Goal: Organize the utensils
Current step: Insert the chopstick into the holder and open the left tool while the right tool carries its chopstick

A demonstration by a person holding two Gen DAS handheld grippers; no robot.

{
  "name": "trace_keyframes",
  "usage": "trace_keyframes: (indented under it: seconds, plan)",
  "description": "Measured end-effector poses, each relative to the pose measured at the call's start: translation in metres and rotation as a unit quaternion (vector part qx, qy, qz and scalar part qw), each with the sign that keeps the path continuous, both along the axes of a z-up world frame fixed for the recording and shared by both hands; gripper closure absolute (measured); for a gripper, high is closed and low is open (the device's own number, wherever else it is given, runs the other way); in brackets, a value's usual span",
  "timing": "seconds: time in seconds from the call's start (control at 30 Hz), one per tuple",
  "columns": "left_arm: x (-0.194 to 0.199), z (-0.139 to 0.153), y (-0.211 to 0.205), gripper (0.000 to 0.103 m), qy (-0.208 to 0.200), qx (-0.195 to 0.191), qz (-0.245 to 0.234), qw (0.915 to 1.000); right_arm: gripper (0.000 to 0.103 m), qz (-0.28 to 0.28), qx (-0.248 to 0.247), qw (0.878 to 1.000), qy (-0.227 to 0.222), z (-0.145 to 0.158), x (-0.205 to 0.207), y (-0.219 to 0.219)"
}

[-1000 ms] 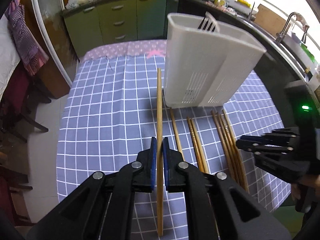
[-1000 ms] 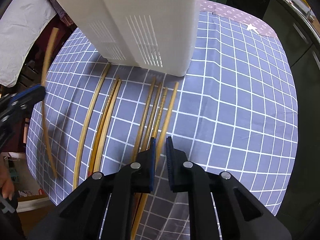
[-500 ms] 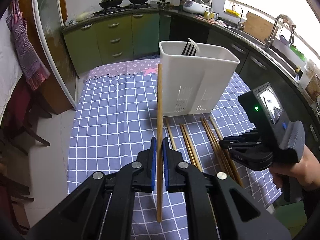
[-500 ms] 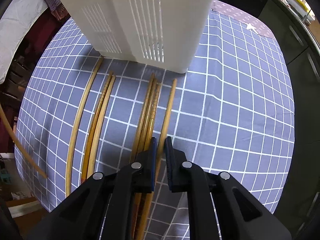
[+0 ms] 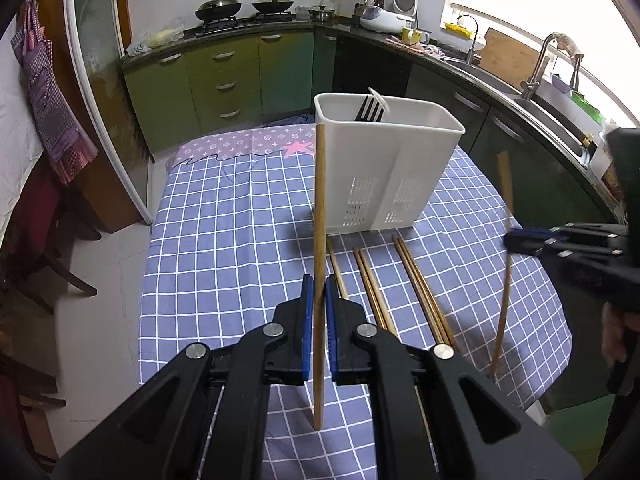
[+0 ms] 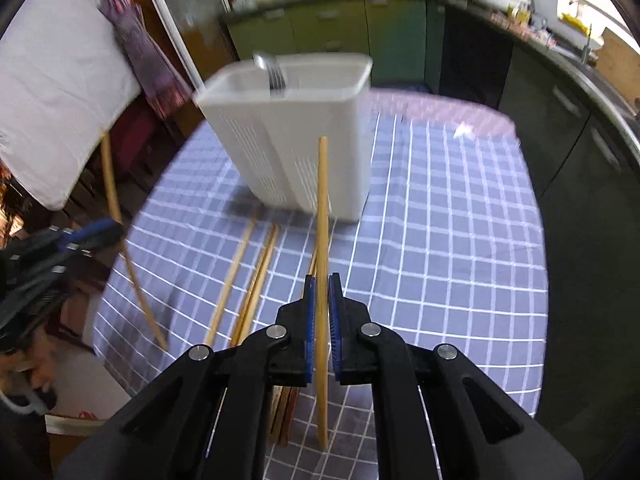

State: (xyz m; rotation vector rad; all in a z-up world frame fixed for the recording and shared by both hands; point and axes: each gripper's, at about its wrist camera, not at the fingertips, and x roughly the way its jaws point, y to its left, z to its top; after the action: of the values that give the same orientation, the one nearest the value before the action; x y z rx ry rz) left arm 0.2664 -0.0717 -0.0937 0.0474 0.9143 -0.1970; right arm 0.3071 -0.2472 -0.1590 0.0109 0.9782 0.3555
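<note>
Looking at it, both sets of fingers were clamped on upright wooden chopsticks, the left gripper (image 5: 316, 300) one (image 5: 319, 248) sitting nearest the white slotted plastic utensil caddy (image 5: 390, 164) straight ahead.

Left wrist camera sits just behind its own black fingers, looking down along them at a slant across the checked tablecloth (image 5: 224, 216) toward the green cabinets (image 5: 224, 80) and the far counter. The white utensil holder (image 5: 384, 168) stands mid-frame, near but not close. At its right edge the other gripper (image 5: 516, 240) pokes in sideways. Right wrist camera has the same set-up, tilted down over the table from the opposite side, picture blurred; the holder (image 6: 296, 152) sits ahead, slightly left. Its left edge catches the left gripper (image 6: 108, 230). Both views share the cloth, the holder, the loose chopsticks (image 5: 420, 288) on it and the cabinets.
</note>
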Motion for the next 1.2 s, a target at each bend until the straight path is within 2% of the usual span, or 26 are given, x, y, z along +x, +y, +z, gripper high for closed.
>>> trace_keyframes:
  seconds: [0.17, 0.37, 0.47, 0.87, 1.07, 1.2]
  plan:
    - [-0.008, 0.008, 0.000, 0.097, -0.013, 0.000, -0.005, 0.9999, 0.096, -0.008, 0.007, 0.999, -0.048, 0.021, -0.026, -0.019]
    - [-0.028, 0.015, 0.001, 0.097, -0.038, 0.004, -0.009, 0.9992, 0.096, -0.021, 0.015, 0.996, -0.086, 0.026, -0.059, -0.034]
    - [-0.038, 0.017, 0.000, 0.097, -0.049, 0.017, -0.015, 0.9986, 0.096, -0.019, 0.024, 0.996, -0.088, 0.028, -0.070, -0.039]
    - [-0.053, 0.033, -0.008, 0.097, -0.065, 0.016, -0.034, 0.9972, 0.096, -0.010, 0.023, 0.995, -0.098, 0.034, -0.079, -0.037]
    - [-0.037, 0.062, -0.019, 0.097, -0.088, 0.014, -0.042, 0.9951, 0.096, -0.008, 0.020, 0.995, -0.101, 0.038, -0.078, -0.037]
    - [-0.015, 0.102, -0.028, 0.097, -0.133, 0.012, -0.037, 0.9904, 0.096, -0.010, 0.020, 0.995, -0.096, 0.035, -0.074, -0.038]
